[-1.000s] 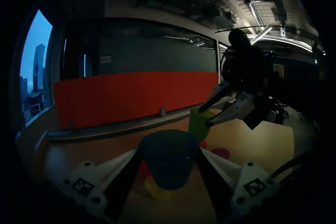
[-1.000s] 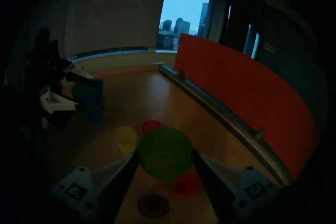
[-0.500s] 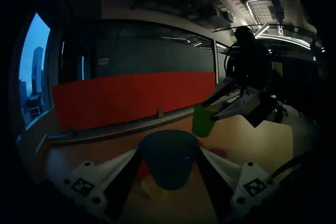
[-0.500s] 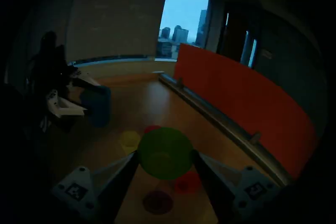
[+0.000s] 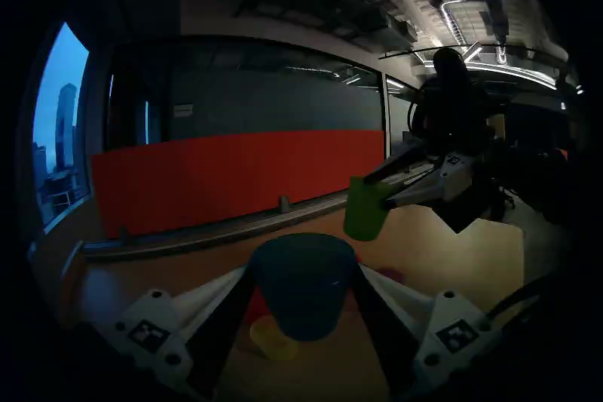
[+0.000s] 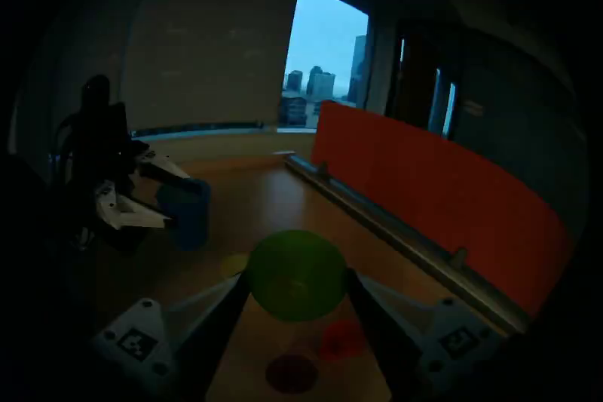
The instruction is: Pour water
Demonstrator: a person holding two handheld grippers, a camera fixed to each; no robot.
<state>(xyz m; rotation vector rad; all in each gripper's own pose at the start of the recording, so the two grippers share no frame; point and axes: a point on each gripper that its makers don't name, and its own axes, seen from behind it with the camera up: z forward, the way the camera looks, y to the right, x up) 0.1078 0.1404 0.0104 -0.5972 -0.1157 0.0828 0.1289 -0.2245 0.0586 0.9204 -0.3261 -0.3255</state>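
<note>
My left hand-held gripper (image 5: 304,274) is clenched on the blue cup (image 5: 304,285), both fingers pressing its sides, and the cup stands upright with its long axis running straight up between them. My right hand-held gripper (image 6: 296,281) grasps the green cup (image 6: 296,275) the same way, mouth up. What the pour turns on is this: seen from the left hand-held gripper, the green cup hangs ahead, to the right and higher than the blue rim, clear of it and nearly upright. Seen from the right hand-held gripper, the blue cup sits off to the left and farther out. Neither cup is over the other, so I judge the two must close sideways before either tips; with the green one higher, it looks the likelier to pour, though I cannot tell which holds water. Both are held well above the wooden surface (image 5: 467,251), where a yellow cup (image 5: 271,338) and a red cup (image 6: 341,338) are left. Compared with a second ago, the green cup has risen and drifted slightly right in the left gripper view, the blue cup has slid nearer the middle of the right gripper view, and the cups on the surface have sunk lower in both
</note>
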